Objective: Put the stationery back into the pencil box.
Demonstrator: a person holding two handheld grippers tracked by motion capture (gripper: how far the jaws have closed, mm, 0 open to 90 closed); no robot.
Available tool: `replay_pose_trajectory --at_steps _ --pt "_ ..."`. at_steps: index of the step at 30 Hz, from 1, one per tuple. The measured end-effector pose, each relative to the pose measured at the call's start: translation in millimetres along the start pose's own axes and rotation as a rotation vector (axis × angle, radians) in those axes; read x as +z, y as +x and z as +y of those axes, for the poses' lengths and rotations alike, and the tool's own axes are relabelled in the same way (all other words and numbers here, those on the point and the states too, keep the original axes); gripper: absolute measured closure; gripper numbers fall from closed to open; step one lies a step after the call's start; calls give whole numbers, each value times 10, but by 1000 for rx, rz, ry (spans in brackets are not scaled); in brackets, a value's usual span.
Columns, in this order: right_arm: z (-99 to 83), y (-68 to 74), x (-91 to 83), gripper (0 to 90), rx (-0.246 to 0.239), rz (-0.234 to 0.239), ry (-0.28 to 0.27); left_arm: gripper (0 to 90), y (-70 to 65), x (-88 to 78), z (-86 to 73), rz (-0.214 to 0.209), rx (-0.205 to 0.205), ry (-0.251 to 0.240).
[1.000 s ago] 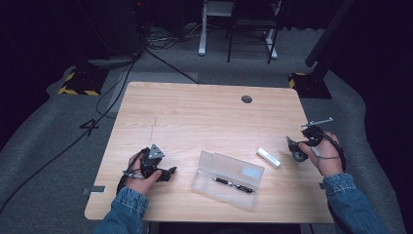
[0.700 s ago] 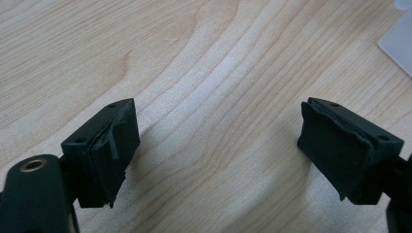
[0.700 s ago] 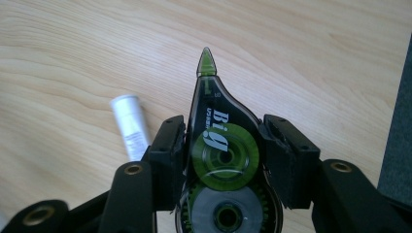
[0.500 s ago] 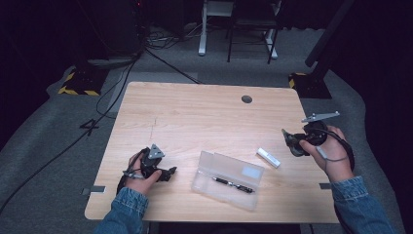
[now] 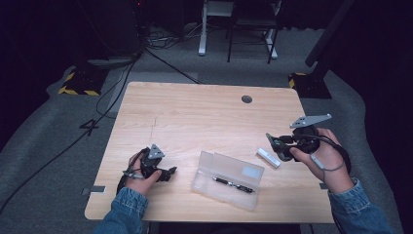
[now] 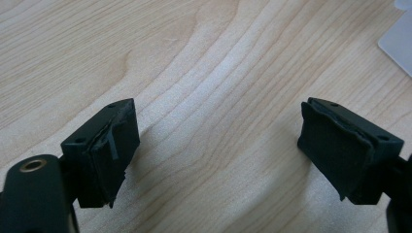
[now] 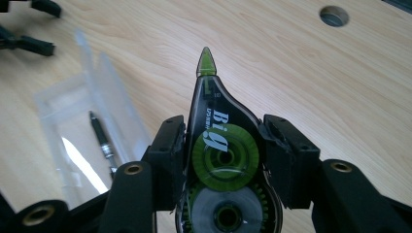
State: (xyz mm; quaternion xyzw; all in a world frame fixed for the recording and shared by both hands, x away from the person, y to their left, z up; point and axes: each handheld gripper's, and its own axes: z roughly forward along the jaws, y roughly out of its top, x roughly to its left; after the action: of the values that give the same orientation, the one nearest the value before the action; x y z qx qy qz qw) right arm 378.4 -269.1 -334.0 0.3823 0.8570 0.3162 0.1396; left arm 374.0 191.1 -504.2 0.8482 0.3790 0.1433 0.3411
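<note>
Green correction-tape dispenser [image 7: 214, 160] between right tongs [image 7: 223, 160].

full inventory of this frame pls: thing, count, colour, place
table: 1, light wood, centre; round cable hole near its far edge
pencil case: 1, clear plastic, near edge between the hands
pen: 1, black, inside the case
small white item: 1, white, on table right of the case
correction tape dispenser: 1, dark with green wheel, clamped in right gripper
left gripper: 1, black, open, low over bare table
right gripper: 1, black, raised at table's right side
hands: 2, denim sleeves, near edge
</note>
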Motion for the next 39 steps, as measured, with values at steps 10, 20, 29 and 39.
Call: replay_pose_trajectory --at_steps 10,20,29,39 --pt "70 399 15 520 -100 100 -3 148 0 0 0 0 0 0" --pt "87 700 115 520 -178 188 22 148 0 0 0 0 0 0" --pt "27 919 303 520 -234 262 43 148 0 0 0 0 0 0" --pt "-190 1057 701 520 -284 332 118 147 2 -1 1 -1 3 2"
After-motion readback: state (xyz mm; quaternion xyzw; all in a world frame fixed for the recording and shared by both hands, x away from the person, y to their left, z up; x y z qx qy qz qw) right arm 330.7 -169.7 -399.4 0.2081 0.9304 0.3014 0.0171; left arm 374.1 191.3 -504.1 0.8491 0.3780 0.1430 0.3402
